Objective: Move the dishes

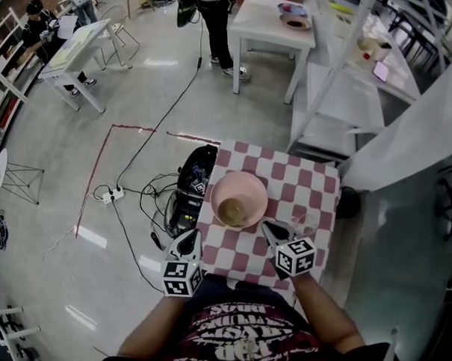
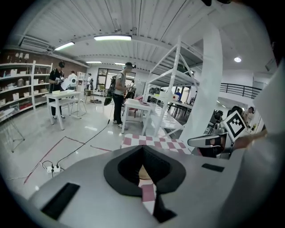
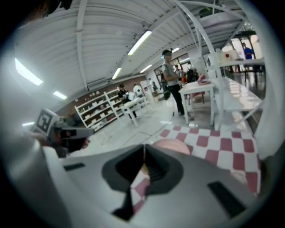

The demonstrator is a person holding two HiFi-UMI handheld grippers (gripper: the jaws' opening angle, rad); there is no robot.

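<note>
The person wears a black T-shirt (image 1: pixel 238 337) with a red-and-white lettered print across the chest, seen at the bottom centre of the head view. The left gripper (image 1: pixel 191 236) and the right gripper (image 1: pixel 269 229) each have a pale grey body narrowing to dark tips. Each carries a white cube (image 1: pixel 180 278) printed with black square markers. In the gripper views the shell (image 2: pixel 89 178) is smooth light grey. Black pads (image 2: pixel 171 178) ring a dark hollow at its centre, and black rectangular slots (image 2: pixel 60 200) sit towards either side.
</note>
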